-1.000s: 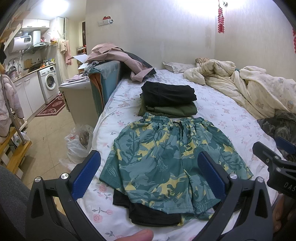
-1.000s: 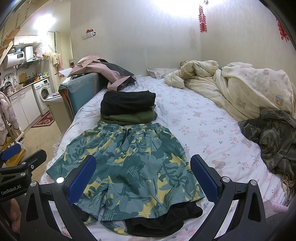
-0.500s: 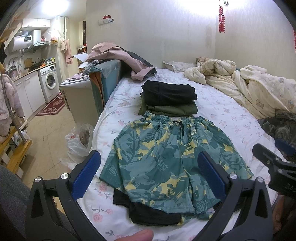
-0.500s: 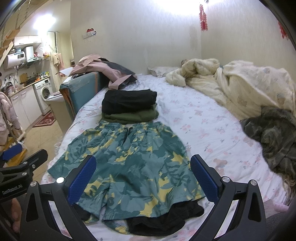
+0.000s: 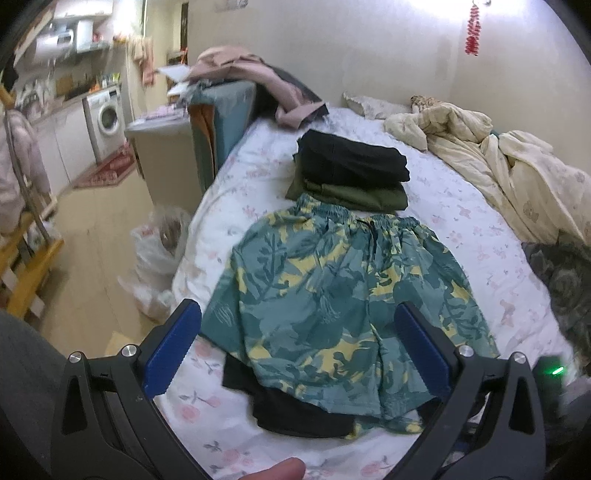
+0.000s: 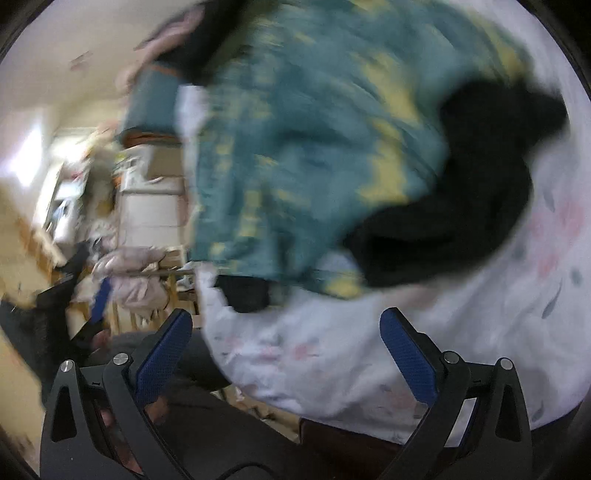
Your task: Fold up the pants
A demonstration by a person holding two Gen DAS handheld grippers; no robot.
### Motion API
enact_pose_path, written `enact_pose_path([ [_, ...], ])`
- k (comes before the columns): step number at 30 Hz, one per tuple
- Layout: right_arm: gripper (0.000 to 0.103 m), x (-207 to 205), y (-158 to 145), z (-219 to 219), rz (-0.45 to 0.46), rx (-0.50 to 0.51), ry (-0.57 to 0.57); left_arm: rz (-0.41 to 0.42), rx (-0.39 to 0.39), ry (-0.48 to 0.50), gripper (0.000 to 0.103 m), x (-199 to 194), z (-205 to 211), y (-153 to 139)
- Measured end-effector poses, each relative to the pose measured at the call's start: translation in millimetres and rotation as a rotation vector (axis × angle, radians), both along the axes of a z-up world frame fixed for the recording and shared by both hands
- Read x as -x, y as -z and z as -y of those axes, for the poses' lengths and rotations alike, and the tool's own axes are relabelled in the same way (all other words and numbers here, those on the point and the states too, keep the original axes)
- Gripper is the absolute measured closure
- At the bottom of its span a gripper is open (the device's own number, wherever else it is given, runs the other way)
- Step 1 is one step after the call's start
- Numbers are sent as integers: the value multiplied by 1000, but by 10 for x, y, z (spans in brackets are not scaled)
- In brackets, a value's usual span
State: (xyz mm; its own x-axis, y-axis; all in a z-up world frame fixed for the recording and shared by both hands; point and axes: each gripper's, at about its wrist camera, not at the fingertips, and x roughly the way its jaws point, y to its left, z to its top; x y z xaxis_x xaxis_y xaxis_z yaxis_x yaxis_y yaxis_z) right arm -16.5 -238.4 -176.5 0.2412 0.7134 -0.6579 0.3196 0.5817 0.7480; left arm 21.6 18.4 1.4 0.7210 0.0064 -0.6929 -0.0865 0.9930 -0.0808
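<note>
Shorts (image 5: 340, 295) with green and yellow leaves lie flat on the bed (image 5: 461, 206). Both grippers, left (image 5: 299, 350) and right (image 6: 284, 354), have jaws wide apart, holding nothing.

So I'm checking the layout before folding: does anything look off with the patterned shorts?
Yes: a black garment lies under the green patterned shorts, sticking out past the leg hems at the near edge of the bed. Both grippers are open and hold nothing.

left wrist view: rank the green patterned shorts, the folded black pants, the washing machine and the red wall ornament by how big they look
1. green patterned shorts, though nearness to the camera inflates them
2. folded black pants
3. washing machine, far off, so truly bigger than it looks
4. red wall ornament
</note>
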Motion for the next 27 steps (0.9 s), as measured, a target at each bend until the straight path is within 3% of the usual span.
enact_pose_path([
  [3, 15, 10, 80, 241, -37, 25, 138, -12, 16, 6, 0, -55, 31, 7],
  [12, 29, 130, 31, 731, 11, 118, 441, -49, 57, -6, 0, -136, -18, 54],
  [13, 28, 125, 60, 788, 7, 94, 489, -55, 65, -9, 0, -147, -19, 62],
  [15, 27, 25, 144, 838, -4, 88, 501, -61, 71, -8, 0, -163, -12, 78],
  [17, 27, -35, 95, 837, 28, 143, 507, -63, 58, 3, 0, -183, 27, 94],
  [19, 39, -19, 26, 856, 66, 180, 540, -69, 37, 28, 0, -223, 92, 114],
  [20, 56, 4, 28, 909, 65, 177, 551, -72, 31, 34, 0, -235, 105, 121],
  [21, 87, 30, 32, 958, 66, 171, 564, -77, 24, 42, 0, -255, 128, 126],
  [22, 100, 53, 40, 999, 78, 155, 570, -88, 21, 52, 0, -296, 156, 129],
  [24, 101, 34, 5, 1086, 128, 175, 567, -118, 35, 77, 0, -392, 197, 126],
  [27, 101, -36, -279, 970, 241, 226, 514, -172, 51, 112, 0, -656, 313, 96],
])
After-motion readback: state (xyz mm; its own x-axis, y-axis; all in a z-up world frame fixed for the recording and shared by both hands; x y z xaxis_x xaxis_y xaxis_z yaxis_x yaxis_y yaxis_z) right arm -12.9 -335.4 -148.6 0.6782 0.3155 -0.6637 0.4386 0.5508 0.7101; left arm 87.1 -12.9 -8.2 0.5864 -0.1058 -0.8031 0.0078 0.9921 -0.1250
